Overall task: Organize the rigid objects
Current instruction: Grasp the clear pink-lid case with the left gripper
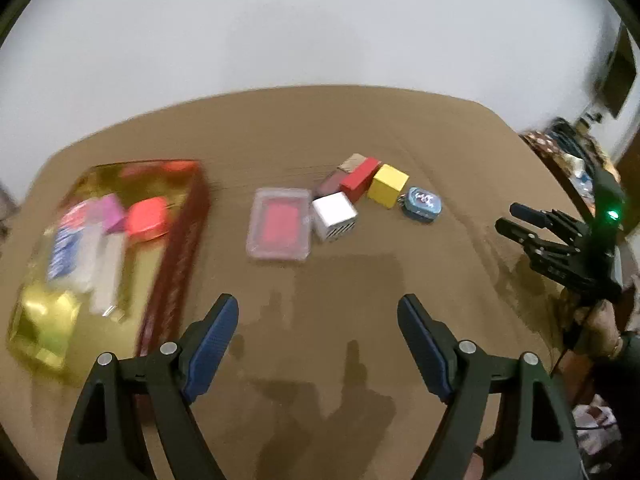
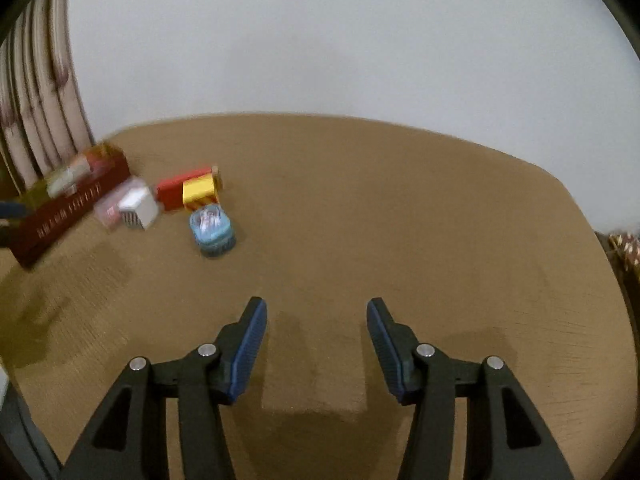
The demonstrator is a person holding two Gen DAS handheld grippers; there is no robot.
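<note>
We hold our left gripper (image 1: 318, 312) and right gripper (image 2: 316, 316) level above the brown counter (image 2: 400, 220), jaws spread wide, empty.

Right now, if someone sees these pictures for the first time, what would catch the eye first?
Probably the gold-lined box at the left of the brown table, already holding several small items. Next, the loose cluster at the table's middle: a clear case with a red inside, a white cube, a red block, a yellow cube and a small blue tin. Both tongs, left and right, are open and empty.
</note>
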